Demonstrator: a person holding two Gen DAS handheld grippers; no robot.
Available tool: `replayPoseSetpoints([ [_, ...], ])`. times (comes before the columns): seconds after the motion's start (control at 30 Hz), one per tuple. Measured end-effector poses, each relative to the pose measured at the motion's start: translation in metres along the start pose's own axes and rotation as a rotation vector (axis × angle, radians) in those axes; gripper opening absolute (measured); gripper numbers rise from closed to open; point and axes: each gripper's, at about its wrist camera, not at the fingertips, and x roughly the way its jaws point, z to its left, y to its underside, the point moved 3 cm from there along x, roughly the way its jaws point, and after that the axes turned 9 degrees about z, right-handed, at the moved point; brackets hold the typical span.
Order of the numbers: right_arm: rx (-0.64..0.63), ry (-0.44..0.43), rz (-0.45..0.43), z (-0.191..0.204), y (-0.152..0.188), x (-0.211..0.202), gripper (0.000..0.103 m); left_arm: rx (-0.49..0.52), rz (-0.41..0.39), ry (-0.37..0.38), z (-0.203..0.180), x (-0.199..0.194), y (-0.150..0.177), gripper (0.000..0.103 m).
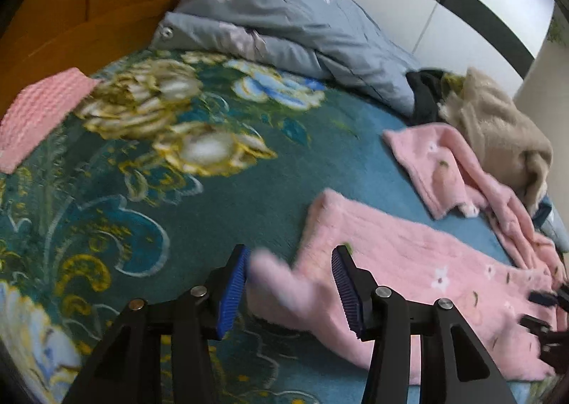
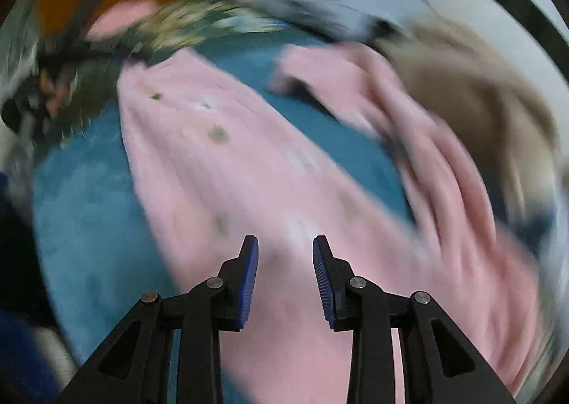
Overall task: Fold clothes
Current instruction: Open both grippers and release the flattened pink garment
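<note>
Left wrist: left gripper [image 1: 290,261] jaws parted — pink garment [image 1: 409,261] loose between.

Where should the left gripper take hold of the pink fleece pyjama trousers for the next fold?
Best guess: the cuff of the pink fleece pyjama trousers, lying limp by the left gripper. Come from above, jaws astride the hem, since the leg lies flat on the bedspread.
</note>
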Motion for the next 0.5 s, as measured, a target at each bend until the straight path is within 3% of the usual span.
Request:
replayPoseSetpoints([
  [0.17,-0.139,-0.027,0.002,0.008,-0.075,0.036,0.032,0.0,-0.007,0.038,0.016,-0.004,-0.008,0.059],
  [0.5,-0.134,-0.084,0.124,-0.008,-0.097,0.089,0.032,0.093,0.094,0.181,-0.004,0.041,-0.019,0.059],
])
